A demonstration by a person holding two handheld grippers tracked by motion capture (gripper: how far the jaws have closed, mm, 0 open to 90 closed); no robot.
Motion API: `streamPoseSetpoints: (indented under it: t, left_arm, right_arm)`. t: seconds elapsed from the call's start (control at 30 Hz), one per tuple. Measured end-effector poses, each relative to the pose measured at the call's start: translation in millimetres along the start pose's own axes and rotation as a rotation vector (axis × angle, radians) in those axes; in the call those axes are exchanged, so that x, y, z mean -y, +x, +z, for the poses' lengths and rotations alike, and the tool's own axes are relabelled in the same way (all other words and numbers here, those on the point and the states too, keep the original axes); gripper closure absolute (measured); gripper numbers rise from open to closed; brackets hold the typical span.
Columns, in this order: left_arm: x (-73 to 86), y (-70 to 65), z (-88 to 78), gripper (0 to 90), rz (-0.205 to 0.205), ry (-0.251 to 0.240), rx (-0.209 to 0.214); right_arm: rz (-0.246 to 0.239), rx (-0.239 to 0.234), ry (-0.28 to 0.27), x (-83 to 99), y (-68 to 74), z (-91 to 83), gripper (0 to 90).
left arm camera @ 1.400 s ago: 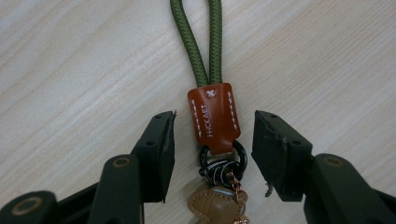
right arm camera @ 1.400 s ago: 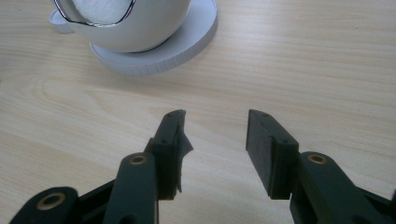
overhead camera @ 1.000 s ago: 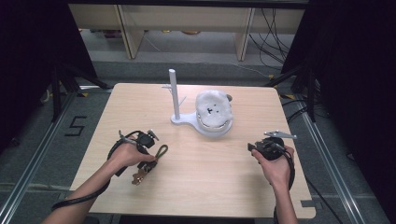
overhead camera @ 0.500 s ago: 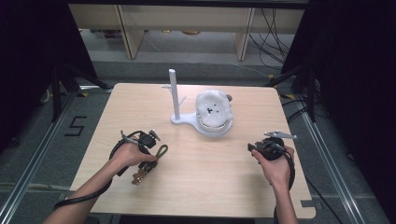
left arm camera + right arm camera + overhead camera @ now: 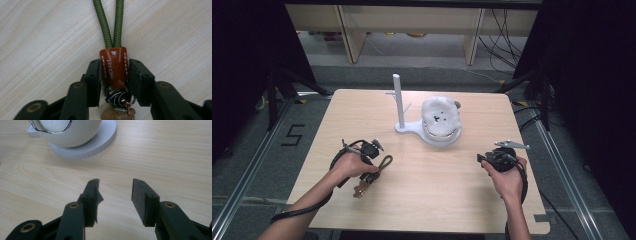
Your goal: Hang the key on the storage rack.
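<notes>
A keychain lies on the wooden table (image 5: 437,200) at the front left: a green cord loop (image 5: 111,22) (image 5: 385,162), a brown leather tab (image 5: 113,67) and metal and leather bits (image 5: 117,100) below it. My left gripper (image 5: 115,62) (image 5: 371,174) has just been closing its jaws, and the pads now press on both sides of the leather tab. My right gripper (image 5: 115,183) (image 5: 482,159) rests open at the front right, nothing between its fingers.
A white stand with an upright post (image 5: 398,100) and a round white bowl-like piece (image 5: 441,120) (image 5: 75,132) on a disc base (image 5: 102,142) stands mid-table, toward the far side. Shelving and cables lie beyond the table's far edge.
</notes>
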State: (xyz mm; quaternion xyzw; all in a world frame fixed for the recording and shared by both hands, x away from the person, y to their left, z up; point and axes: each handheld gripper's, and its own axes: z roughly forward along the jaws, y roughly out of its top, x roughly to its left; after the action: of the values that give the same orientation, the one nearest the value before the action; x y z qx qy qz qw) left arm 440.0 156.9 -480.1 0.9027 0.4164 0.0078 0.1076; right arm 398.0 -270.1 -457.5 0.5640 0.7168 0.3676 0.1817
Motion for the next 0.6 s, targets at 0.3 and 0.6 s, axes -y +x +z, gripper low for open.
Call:
streamPoseSetpoints:
  t: [0.3, 0.6]
  left_arm:
    - [6.0, -2.6, -0.6, 67.4, 0.063, -0.045, -0.035]
    - [12.7, -2.0, -2.0, 68.1, 0.047, -0.111, -0.030]
  right_arm:
    - [0.001, 0.002, -0.001, 0.5, 0.0, 0.1, 58.4]
    - [0.008, 0.008, 0.001, 0.3, 0.1, -0.5, 58.5]
